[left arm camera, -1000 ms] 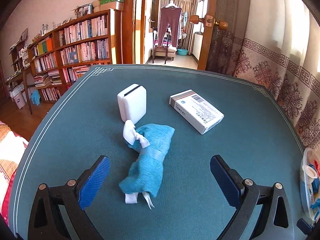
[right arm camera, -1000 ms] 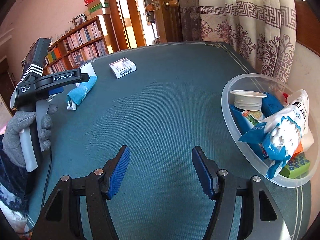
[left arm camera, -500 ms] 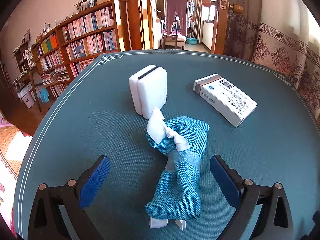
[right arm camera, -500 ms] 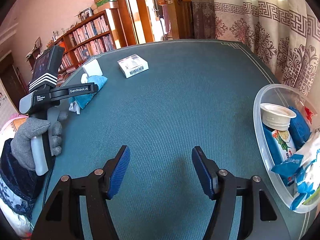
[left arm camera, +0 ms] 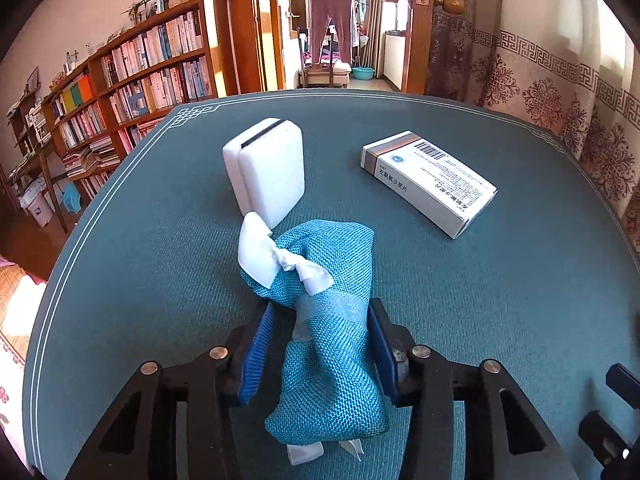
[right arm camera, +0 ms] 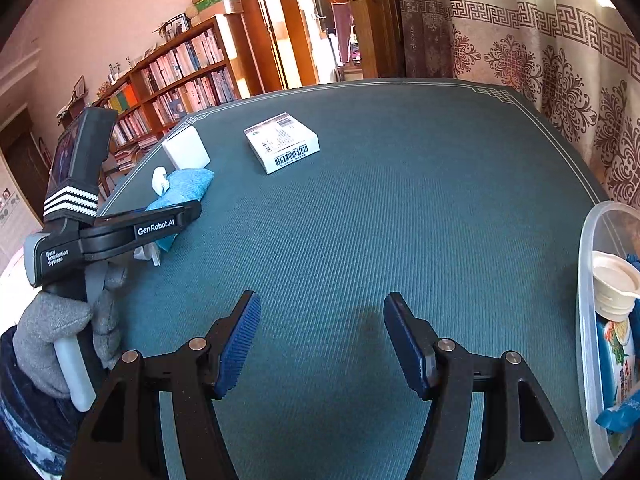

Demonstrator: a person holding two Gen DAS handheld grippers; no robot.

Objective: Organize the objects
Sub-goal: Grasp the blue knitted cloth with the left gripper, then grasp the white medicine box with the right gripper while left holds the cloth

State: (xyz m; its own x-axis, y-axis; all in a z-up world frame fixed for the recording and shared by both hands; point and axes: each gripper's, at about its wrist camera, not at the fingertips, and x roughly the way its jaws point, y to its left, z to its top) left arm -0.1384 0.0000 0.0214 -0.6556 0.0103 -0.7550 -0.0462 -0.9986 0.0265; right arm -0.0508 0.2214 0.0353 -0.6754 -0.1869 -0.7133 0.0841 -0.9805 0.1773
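Left gripper is pinching the teal woven cloth pouch across its near-far long axis; right gripper is hanging wide open, empty, nearer the clear plastic bin at far right.

The table had a big open stretch of green cloth in the middle, wide enough for a gripper to pass. On the far left side stood a white sponge block, touching the blue cloth pouch in front of it. The white medicine box lay apart to their right. The clear plastic tub blocked the right edge.
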